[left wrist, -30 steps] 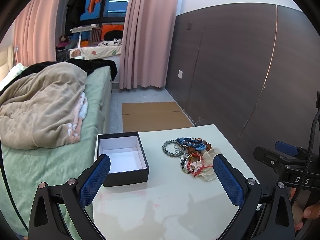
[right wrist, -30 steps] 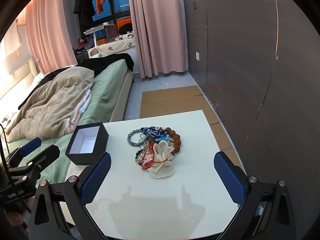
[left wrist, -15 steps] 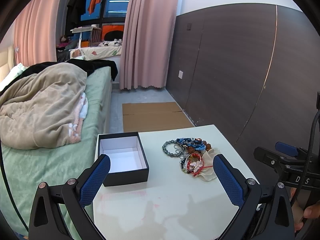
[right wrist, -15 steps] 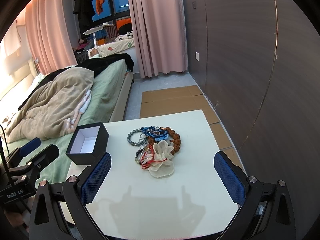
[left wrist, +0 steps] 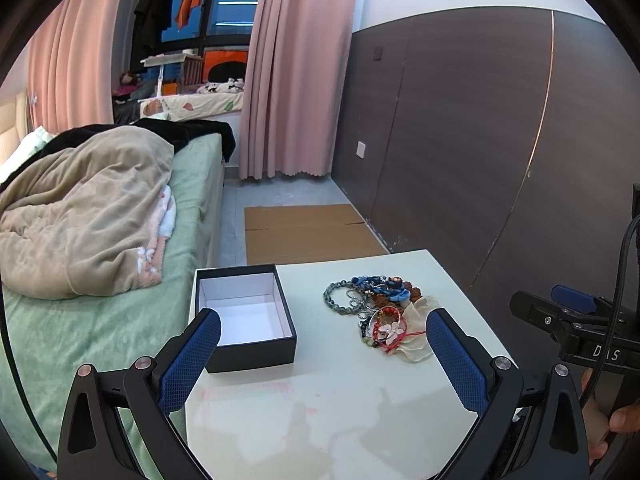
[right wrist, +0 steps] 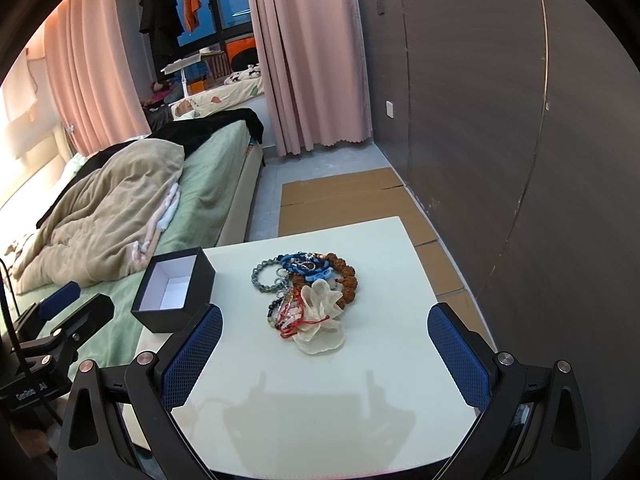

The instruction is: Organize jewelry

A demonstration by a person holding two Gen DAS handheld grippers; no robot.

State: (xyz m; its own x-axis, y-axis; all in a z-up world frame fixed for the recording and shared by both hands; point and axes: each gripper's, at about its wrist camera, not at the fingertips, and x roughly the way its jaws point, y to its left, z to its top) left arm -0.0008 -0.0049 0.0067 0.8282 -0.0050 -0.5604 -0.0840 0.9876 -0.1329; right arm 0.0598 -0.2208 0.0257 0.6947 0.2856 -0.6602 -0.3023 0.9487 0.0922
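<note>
You hold both tongs, left (left wrist: 320, 354) and right (right wrist: 325, 346), spread wide and empty above the table (right wrist: 360, 400), where the jewelry (right wrist: 306, 292) lies heaped beside the open box (left wrist: 244, 312), ready for sorting.

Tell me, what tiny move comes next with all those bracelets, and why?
Probably ease the right gripper forward and down onto the jewelry pile. Its jaws are wide open and empty, the pile lies straight ahead, and the black box beside it holds nothing yet.
</note>
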